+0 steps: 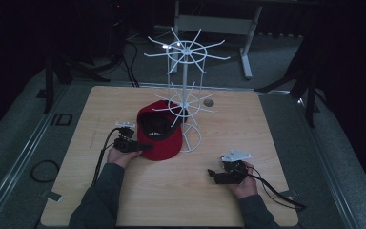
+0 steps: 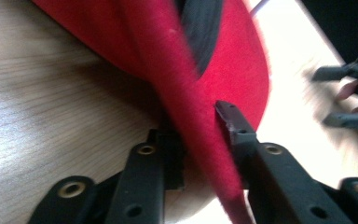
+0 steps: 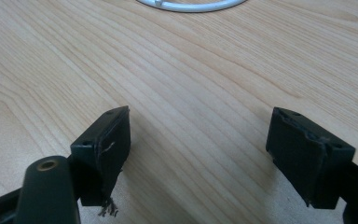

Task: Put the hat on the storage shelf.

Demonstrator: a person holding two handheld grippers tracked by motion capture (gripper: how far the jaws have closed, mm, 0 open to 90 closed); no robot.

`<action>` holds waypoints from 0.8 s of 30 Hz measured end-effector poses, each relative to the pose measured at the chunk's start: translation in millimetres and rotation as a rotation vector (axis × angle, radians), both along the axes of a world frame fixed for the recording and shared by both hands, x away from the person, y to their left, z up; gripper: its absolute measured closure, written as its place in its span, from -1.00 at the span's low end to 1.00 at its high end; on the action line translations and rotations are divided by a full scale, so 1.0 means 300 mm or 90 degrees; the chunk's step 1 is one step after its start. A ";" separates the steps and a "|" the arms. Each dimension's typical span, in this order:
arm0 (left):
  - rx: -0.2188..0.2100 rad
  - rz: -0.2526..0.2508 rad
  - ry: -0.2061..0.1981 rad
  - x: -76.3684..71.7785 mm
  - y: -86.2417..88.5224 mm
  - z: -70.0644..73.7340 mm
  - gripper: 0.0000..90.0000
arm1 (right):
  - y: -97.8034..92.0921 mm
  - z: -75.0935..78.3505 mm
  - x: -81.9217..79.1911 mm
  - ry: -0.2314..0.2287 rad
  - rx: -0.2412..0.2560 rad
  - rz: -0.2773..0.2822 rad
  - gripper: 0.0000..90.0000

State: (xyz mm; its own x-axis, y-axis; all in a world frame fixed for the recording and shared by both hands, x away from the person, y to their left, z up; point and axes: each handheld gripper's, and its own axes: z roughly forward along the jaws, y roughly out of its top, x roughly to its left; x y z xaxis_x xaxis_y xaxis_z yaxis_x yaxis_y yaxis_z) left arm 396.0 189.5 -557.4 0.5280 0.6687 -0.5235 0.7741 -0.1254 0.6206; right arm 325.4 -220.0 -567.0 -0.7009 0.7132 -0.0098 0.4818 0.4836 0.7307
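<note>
A red cap [image 1: 159,138] with a dark inside lies upturned on the wooden table [image 1: 124,191], against the base of a white wire rack [image 1: 185,71]. My left gripper [image 1: 142,147] is at the cap's left edge. In the left gripper view the red cap [image 2: 233,60] has its brim running between the jaws, and my left gripper [image 2: 198,135] is shut on it. My right gripper [image 1: 213,175] rests low at the front right, apart from the cap. In its own view my right gripper [image 3: 200,121] stands wide open over bare wood.
The rack's white ring base [image 3: 191,5] lies just ahead of the right gripper. A small round grommet [image 1: 209,102] sits in the table behind the rack. Cables trail from both grippers toward the front edge. Dark floor and stands surround the table.
</note>
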 end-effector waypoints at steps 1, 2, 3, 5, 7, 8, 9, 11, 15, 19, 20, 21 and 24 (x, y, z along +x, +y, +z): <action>0.000 0.001 0.000 -0.001 0.002 0.001 0.67 | 0.000 0.000 0.000 0.000 0.000 0.000 -0.52; 0.002 0.001 -0.003 -0.003 0.003 0.003 0.68 | 0.000 0.000 0.000 0.000 0.000 0.000 -0.52; 0.004 0.002 -0.006 -0.006 0.005 0.005 0.69 | 0.000 0.000 0.000 0.000 0.000 0.000 -0.52; 0.005 0.008 -0.012 -0.014 0.013 0.011 0.72 | 0.000 0.000 0.000 0.000 0.000 0.000 -0.52; 0.002 0.013 -0.025 -0.025 0.026 0.018 0.76 | 0.000 0.000 0.000 0.000 0.000 0.000 -0.52; -0.006 0.022 -0.029 -0.031 0.032 0.023 0.79 | 0.000 0.000 0.000 0.000 0.000 0.000 -0.52; -0.013 0.027 -0.036 -0.035 0.039 0.028 0.82 | 0.000 0.000 0.000 0.000 0.000 0.000 -0.52; -0.025 0.040 -0.052 -0.043 0.056 0.040 0.86 | 0.000 0.000 0.000 0.000 0.000 0.000 -0.52; -0.009 0.063 -0.074 -0.056 0.067 0.056 0.91 | 0.000 0.000 0.000 0.000 0.000 0.000 -0.52; 0.007 0.092 -0.096 -0.064 0.086 0.068 0.91 | 0.000 0.000 0.000 0.000 0.000 0.000 -0.52; 0.015 0.102 -0.106 -0.067 0.091 0.073 0.91 | 0.000 0.000 0.000 0.000 0.000 0.000 -0.52; 0.022 0.109 -0.114 -0.069 0.096 0.079 0.91 | 0.000 0.000 0.000 0.000 0.000 0.000 -0.52; 0.020 0.115 -0.122 -0.071 0.109 0.090 0.91 | 0.000 0.000 0.000 0.000 0.000 0.000 -0.52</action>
State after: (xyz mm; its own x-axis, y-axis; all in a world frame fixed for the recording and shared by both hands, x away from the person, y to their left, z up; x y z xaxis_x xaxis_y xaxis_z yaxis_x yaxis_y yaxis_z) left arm 374.7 222.1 -530.5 0.4857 0.7758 -0.4028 0.6542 -0.0170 0.7562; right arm 325.4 -220.0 -567.0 -0.7010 0.7131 -0.0100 0.4816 0.4838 0.7307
